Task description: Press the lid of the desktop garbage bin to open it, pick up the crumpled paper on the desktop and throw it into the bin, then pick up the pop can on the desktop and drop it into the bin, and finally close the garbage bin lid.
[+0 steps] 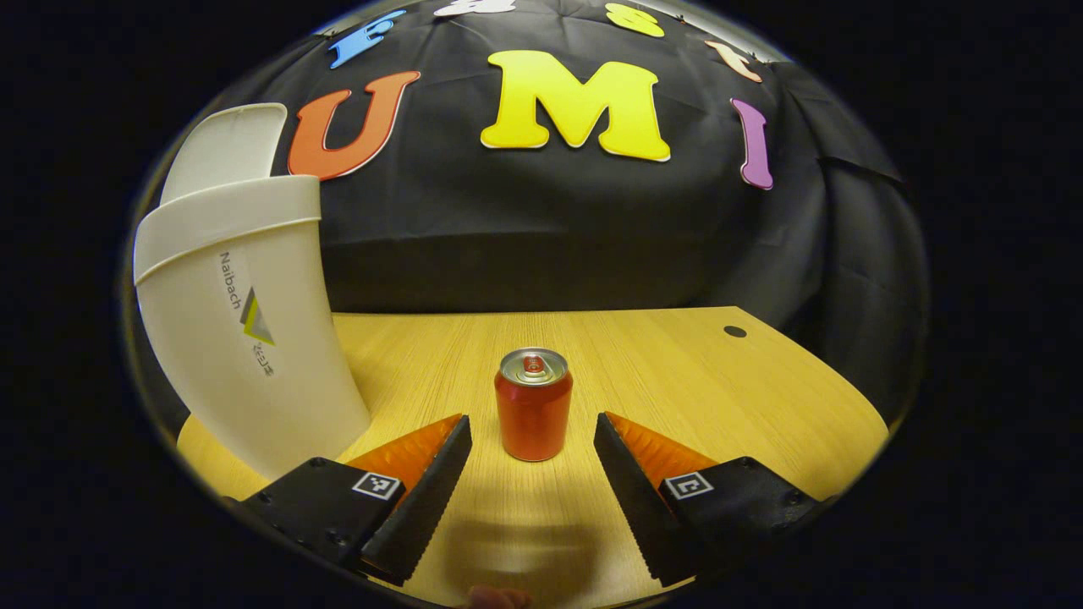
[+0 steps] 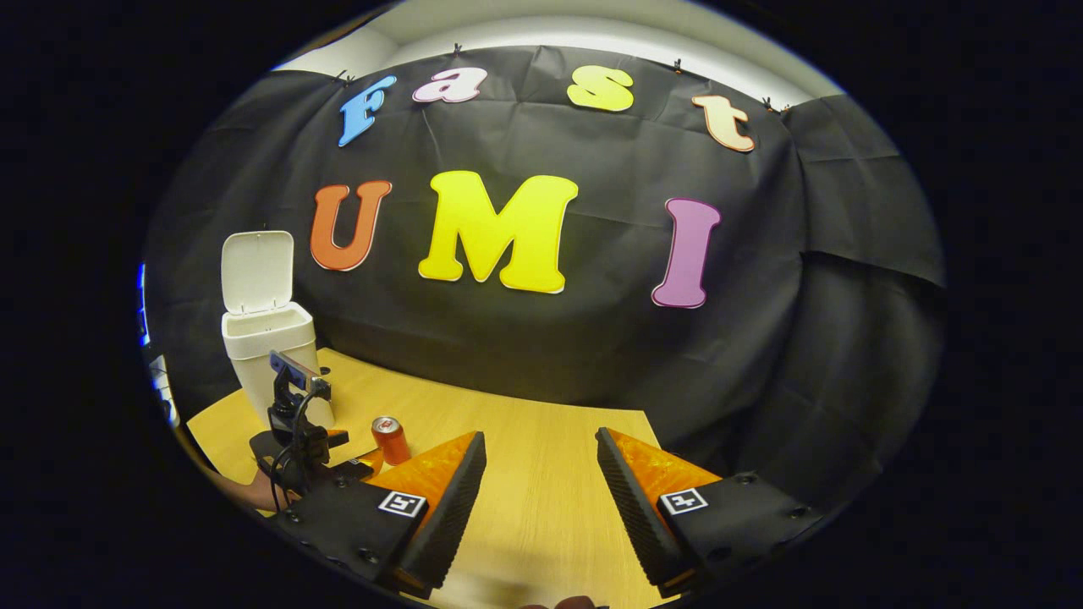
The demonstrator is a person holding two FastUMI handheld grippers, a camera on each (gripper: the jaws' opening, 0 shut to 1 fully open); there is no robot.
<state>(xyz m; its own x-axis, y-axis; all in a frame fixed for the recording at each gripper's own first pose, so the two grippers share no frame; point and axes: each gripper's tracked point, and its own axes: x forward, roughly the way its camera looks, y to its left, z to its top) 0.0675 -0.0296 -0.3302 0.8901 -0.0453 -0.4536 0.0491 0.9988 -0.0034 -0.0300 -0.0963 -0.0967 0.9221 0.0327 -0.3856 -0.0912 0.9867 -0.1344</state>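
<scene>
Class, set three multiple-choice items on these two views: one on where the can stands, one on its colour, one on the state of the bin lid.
1. Where is the can?
A. in the bin
B. upright on the table, ahead of the left gripper's open fingers
C. held by the right gripper

2. The can's body is:
A. red
B. green
C. blue

3. The bin lid is:
A. shut
B. raised
C. lying on the table

Key: 1 B, it stands on the table between the left gripper fingertips, untouched; 2 A, red sides; 3 B, it stands up behind the bin.

Left gripper view sits near the can (image 1: 533, 406); right gripper view farther, sharing the bin (image 2: 269, 338).
</scene>
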